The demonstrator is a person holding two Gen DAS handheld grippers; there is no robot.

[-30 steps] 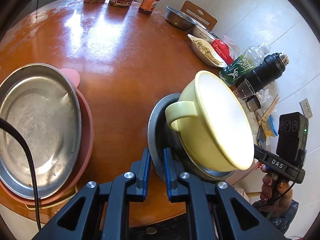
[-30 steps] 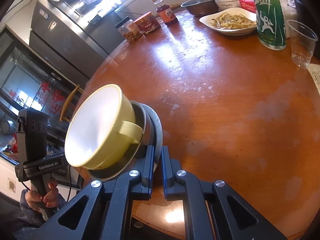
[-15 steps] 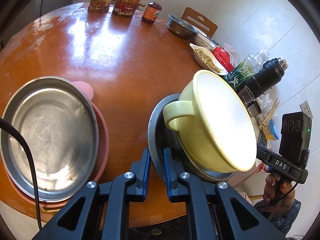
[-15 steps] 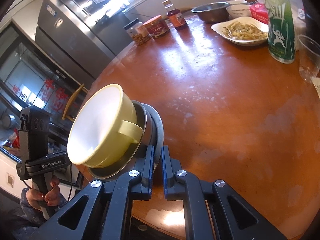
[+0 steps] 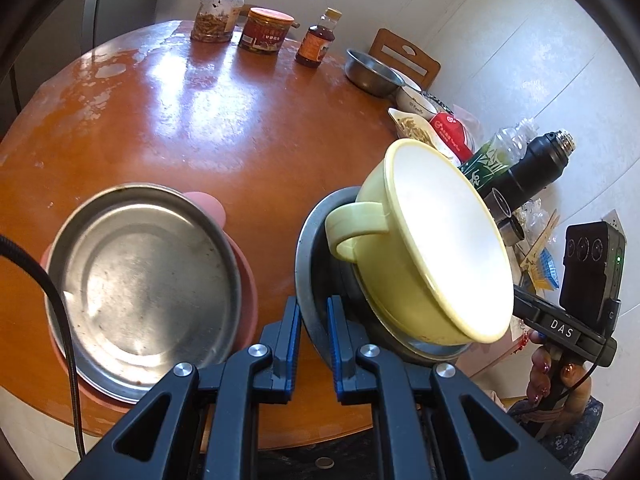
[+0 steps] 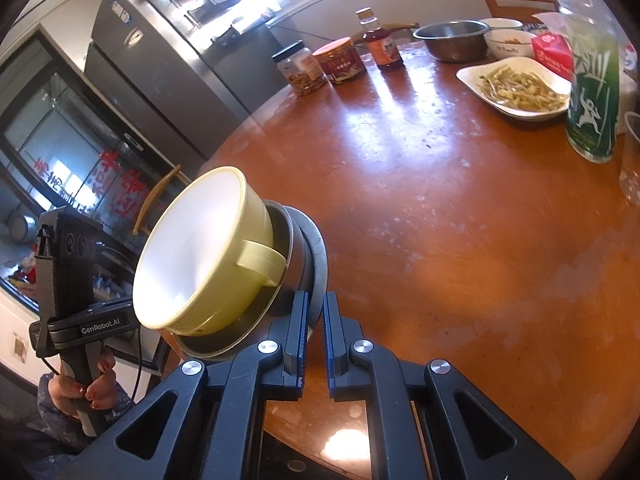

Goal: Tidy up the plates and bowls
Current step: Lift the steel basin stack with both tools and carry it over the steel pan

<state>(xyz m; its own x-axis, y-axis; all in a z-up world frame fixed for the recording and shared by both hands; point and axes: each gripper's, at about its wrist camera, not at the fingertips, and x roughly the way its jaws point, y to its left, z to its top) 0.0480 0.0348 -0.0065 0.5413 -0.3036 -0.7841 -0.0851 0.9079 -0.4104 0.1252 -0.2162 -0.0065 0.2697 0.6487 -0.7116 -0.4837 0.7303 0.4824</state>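
Note:
Both grippers clamp opposite rims of one grey metal plate (image 5: 310,240), held above the round wooden table (image 5: 224,128). On it sits a steel bowl (image 6: 298,248) with a yellow handled bowl (image 5: 436,248) nested inside; the yellow bowl also shows in the right wrist view (image 6: 208,256). My left gripper (image 5: 314,332) is shut on the plate's rim. My right gripper (image 6: 315,330) is shut on the far rim (image 6: 318,264). A steel plate (image 5: 140,284) lies on a pink plate (image 5: 248,296) on the table at the left.
At the table's far side stand two jars (image 5: 264,30), a sauce bottle (image 5: 318,38), a steel bowl (image 5: 372,74), a white dish of food (image 6: 516,88), a green bottle (image 6: 592,100) and a black flask (image 5: 532,168). A fridge (image 6: 160,60) stands beyond the table.
The held stack has stayed put in both grippers. Both views have pulled back and risen; the steel plate on the pink plate has come closer to the left gripper.

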